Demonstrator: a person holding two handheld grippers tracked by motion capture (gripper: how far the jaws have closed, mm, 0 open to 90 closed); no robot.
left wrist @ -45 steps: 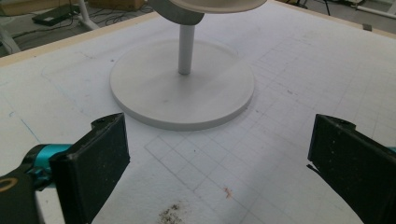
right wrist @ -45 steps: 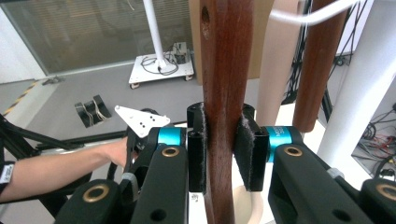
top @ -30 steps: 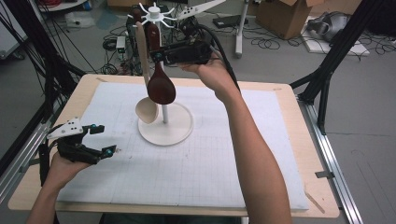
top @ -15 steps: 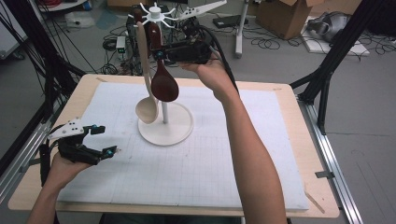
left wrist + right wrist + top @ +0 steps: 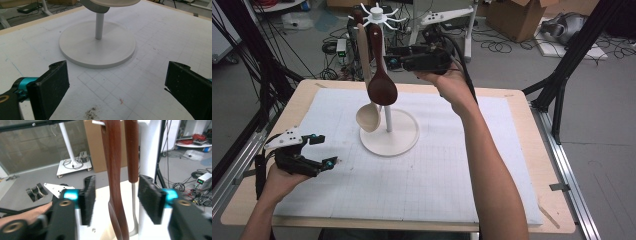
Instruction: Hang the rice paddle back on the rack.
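The right gripper [image 5: 388, 62], its jaws just opened, brackets without touching the dark wooden spoon [image 5: 381, 85] hanging from the white rack [image 5: 388, 131] at the table's far middle. The left gripper [image 5: 326, 151] rests open, near left.

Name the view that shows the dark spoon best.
The high view: the dark spoon hangs full length from the rack. The right gripper view has its handle between the open jaws, just opening. The left gripper view gives the stand's base.
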